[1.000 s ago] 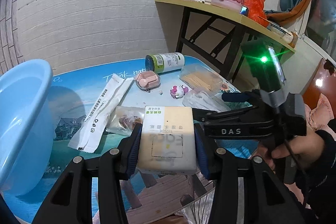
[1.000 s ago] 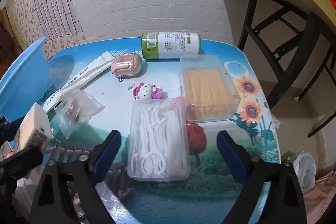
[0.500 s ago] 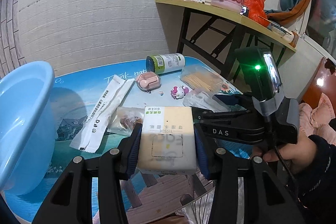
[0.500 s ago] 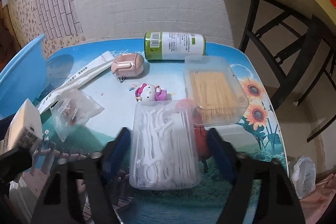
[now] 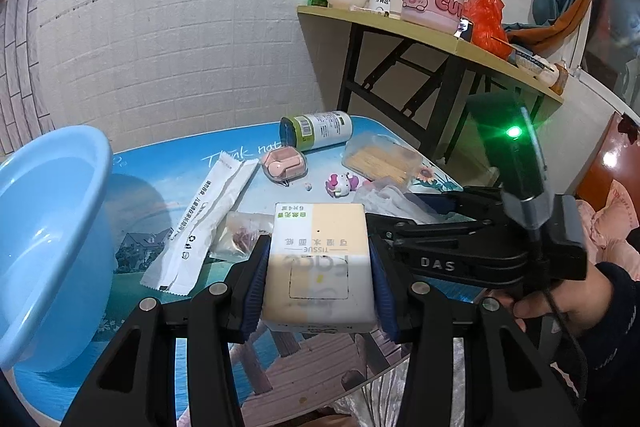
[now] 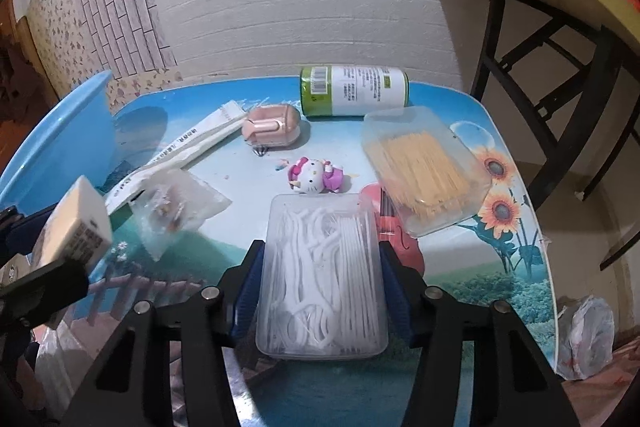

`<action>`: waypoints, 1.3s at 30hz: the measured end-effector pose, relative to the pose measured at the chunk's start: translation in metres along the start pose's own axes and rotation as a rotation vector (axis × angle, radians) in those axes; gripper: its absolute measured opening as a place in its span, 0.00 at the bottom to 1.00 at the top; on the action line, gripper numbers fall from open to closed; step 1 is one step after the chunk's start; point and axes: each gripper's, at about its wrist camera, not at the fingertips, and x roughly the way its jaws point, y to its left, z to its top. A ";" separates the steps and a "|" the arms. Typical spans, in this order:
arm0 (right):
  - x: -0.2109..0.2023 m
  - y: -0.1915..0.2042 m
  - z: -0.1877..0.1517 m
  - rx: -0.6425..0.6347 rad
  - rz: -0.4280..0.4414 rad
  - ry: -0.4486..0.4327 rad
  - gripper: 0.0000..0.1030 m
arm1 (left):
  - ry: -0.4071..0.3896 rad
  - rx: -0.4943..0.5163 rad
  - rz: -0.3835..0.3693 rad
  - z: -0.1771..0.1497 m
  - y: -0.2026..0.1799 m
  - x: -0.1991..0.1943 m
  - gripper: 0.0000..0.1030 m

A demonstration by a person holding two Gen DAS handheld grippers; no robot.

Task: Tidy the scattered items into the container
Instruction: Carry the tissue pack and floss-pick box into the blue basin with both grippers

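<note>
The right gripper (image 6: 322,291) has been closed onto the floss box (image 6: 322,279); tissue pack (image 5: 320,267) is kept clamped by the left gripper (image 5: 318,283), ready for the basin (image 5: 48,227) at left.

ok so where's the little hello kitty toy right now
The toy lies on the table mid-frame in the right wrist view, just beyond the floss pick box held by the right gripper, with the pink case behind it to the left.
</note>
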 end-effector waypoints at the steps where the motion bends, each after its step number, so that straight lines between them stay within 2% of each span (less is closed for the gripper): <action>1: -0.003 0.001 0.000 0.003 0.006 -0.005 0.55 | -0.004 0.000 0.001 0.001 0.000 -0.001 0.43; 9: -0.033 0.005 0.009 0.018 0.056 -0.044 0.55 | -0.045 -0.013 0.021 0.007 0.004 -0.019 0.43; 16: -0.058 0.019 0.024 0.038 0.130 -0.080 0.55 | -0.127 -0.027 0.052 0.023 0.016 -0.050 0.43; 20: -0.070 0.040 0.033 -0.013 0.139 -0.109 0.55 | -0.161 -0.055 0.087 0.031 0.028 -0.064 0.43; 24: -0.075 0.054 0.044 0.015 0.222 -0.109 0.55 | -0.194 -0.087 0.126 0.038 0.049 -0.077 0.43; 31: -0.082 0.095 0.065 -0.051 0.279 -0.138 0.55 | -0.246 -0.142 0.216 0.046 0.091 -0.099 0.43; 34: -0.085 0.121 0.076 -0.096 0.319 -0.153 0.55 | -0.246 -0.179 0.267 0.045 0.113 -0.104 0.43; 39: -0.076 0.160 0.087 -0.170 0.338 -0.144 0.55 | -0.238 -0.219 0.331 0.035 0.141 -0.111 0.43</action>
